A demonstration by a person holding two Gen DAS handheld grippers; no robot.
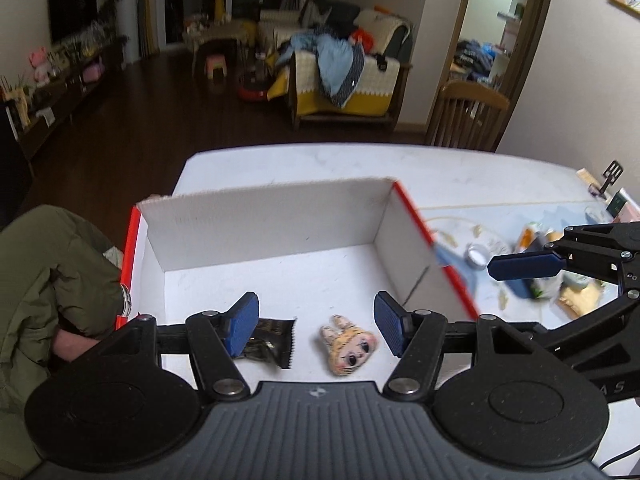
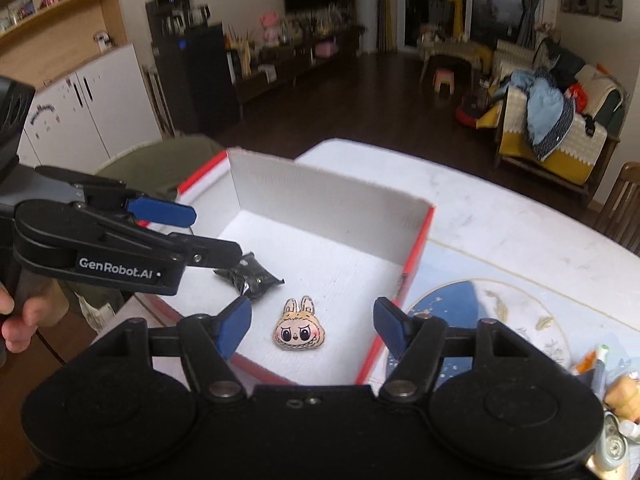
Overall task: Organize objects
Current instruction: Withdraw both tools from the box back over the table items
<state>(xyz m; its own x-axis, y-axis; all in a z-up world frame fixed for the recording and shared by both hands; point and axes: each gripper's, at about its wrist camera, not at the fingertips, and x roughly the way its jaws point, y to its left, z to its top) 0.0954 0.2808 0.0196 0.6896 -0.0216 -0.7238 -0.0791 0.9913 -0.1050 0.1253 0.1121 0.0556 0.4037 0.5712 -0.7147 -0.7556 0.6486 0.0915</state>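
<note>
A white cardboard box with red edges (image 1: 272, 220) (image 2: 320, 196) stands open on the white table. On its floor lie a tan rabbit-face plush charm (image 1: 348, 346) (image 2: 299, 330) and a black foil snack packet (image 1: 272, 340) (image 2: 248, 276). My left gripper (image 1: 316, 322) is open and empty over the box floor, with the charm between its fingers and the packet by its left finger. My right gripper (image 2: 312, 326) is open and empty above the box's near edge, over the charm. Each gripper shows in the other's view, the left gripper (image 2: 160, 224) and the right gripper (image 1: 524, 266).
Right of the box, a blue-patterned mat (image 2: 500, 320) holds loose small items: a tube, packets and a small round tin (image 1: 478, 256). A wooden chair (image 1: 468, 116) stands at the table's far side. A green jacket (image 1: 48, 280) hangs left of the box.
</note>
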